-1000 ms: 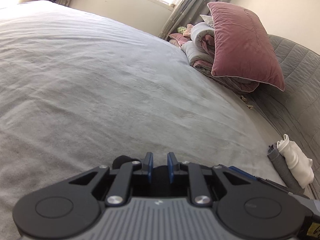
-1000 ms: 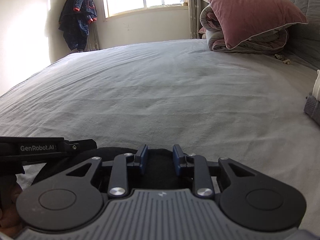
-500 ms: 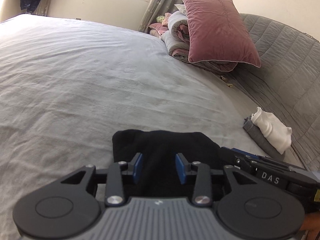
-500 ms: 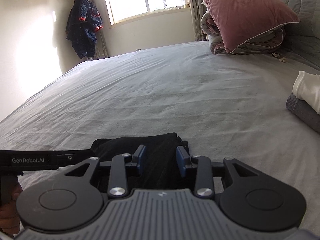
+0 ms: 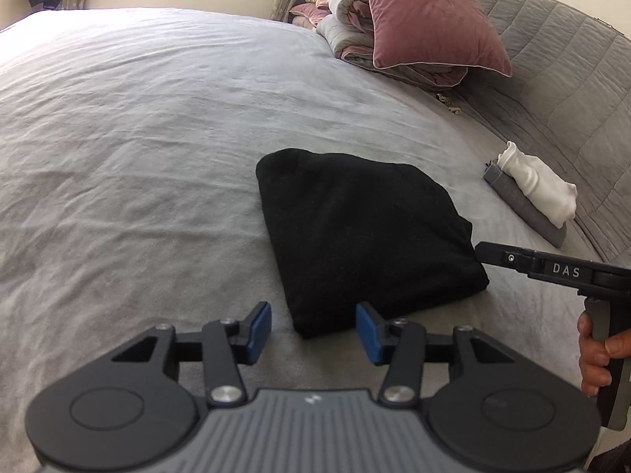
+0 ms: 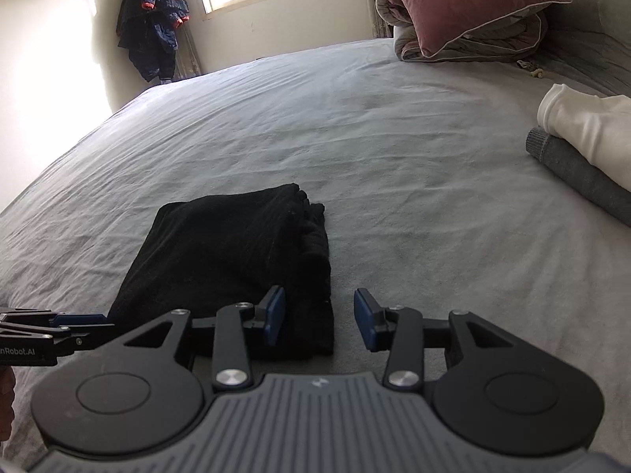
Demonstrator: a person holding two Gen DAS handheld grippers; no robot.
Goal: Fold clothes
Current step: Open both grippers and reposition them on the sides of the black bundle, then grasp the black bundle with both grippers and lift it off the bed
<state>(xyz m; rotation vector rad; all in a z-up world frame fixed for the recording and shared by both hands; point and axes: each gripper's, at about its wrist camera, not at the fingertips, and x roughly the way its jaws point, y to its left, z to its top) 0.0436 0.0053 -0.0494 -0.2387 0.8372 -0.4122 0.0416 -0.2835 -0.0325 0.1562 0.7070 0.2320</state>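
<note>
Black garment point(image 5: 363, 236), folded into a thick, roughly square packet, flat on the grey bedsheet point(image 5: 138, 138) just ahead of both grippers. Soft and light by the look of it, a knit or fleece, limp rather than stiff; likely to sag and unfold if lifted by one corner. Best taken at the near edge, both near corners together, pads pinching through all the layers. Right side shows loose stacked edges point(image 6: 311, 236), apt to slip apart.

Left gripper point(image 5: 313, 329): jaws opening, moderately wide, nothing pressed between the blue pads, the near corner of the packet lying just in front of the gap. Right gripper point(image 6: 319, 317): jaws opening likewise, not pinching anything, straddling the packet's near right corner.

Further out, to the right: a white folded piece point(image 5: 540, 185) on a grey one point(image 5: 524, 209), well apart from the black packet. Beyond, a pink pillow point(image 5: 426, 15) on a rolled quilt.

Hard to make out: what kind of garment, how many layers, any sleeves or collar, all lost in the black. Right hand point(image 5: 595, 354) cut off at the frame edge.
</note>
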